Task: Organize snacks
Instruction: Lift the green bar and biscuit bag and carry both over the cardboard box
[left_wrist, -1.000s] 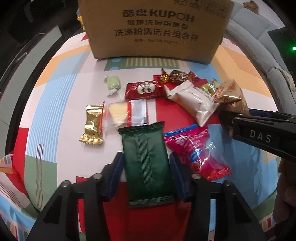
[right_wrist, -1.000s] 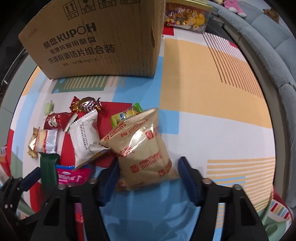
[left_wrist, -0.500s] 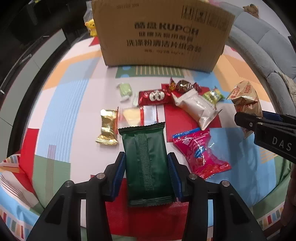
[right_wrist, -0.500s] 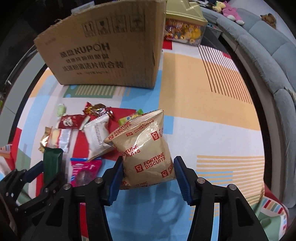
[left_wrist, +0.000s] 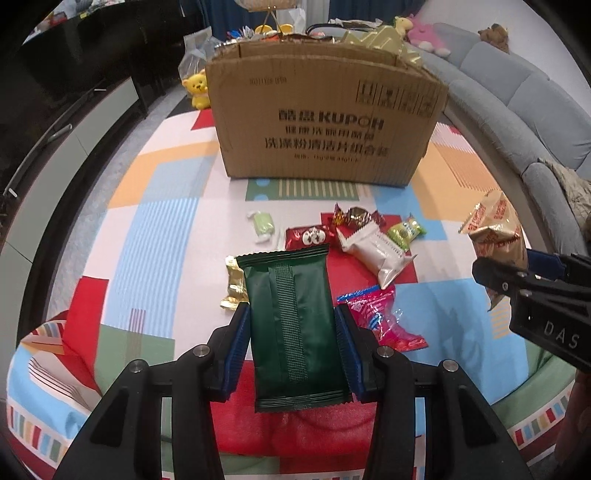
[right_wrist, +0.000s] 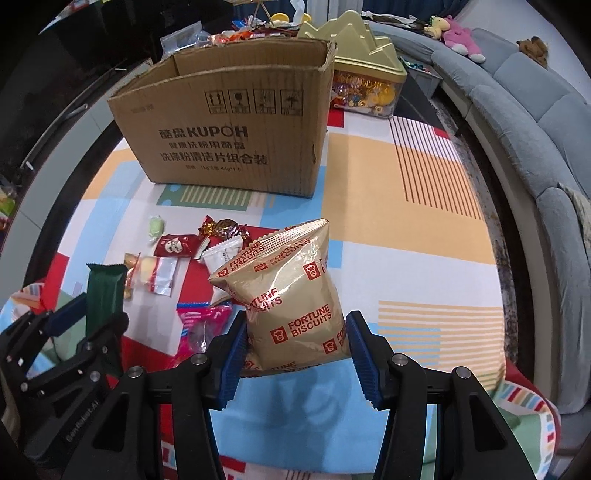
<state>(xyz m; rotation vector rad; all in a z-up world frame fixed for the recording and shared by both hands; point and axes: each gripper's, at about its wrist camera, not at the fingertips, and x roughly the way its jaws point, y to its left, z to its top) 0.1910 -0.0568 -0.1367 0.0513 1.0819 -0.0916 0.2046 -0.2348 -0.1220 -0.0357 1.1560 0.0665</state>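
- Far left of the left wrist view: dark cabinet front (left_wrist: 74, 122), with a yellow plush toy (left_wrist: 197, 90) on the floor beside the table.
- Left gripper (left_wrist: 293, 347) clenched on a dark green packet (left_wrist: 291, 325), blue pads pressed against both long edges, packet lifted clear of the patchwork tablecloth (left_wrist: 155, 236).
- Just behind the packet's left edge: gold-wrapped candy (left_wrist: 232, 288) flat on the cloth.
- Further back, on the cloth: pale green candy (left_wrist: 263, 224), red packet with white faces (left_wrist: 308, 237), twisted brown-and-gold sweet (left_wrist: 356, 217), white pillow pack (left_wrist: 376, 254), small green sachet (left_wrist: 405, 232).
- Right of the green packet: pink-and-blue wrapper (left_wrist: 380, 317) lying on the cloth.
- Behind everything, centre: open cardboard box (left_wrist: 328, 129) standing upright on the cloth; contents not readable from here.
- Right gripper (right_wrist: 295, 349), its jaws just closed further, grasping a tan Fortune Biscuits bag (right_wrist: 291, 306) by its lower end, bag held above the cloth.
- Beyond the box, right wrist view: gold-lidded candy tub (right_wrist: 365, 77).
- Far right: grey sofa (right_wrist: 517, 110) with what looks like a pink plush toy (right_wrist: 460, 38) on it.
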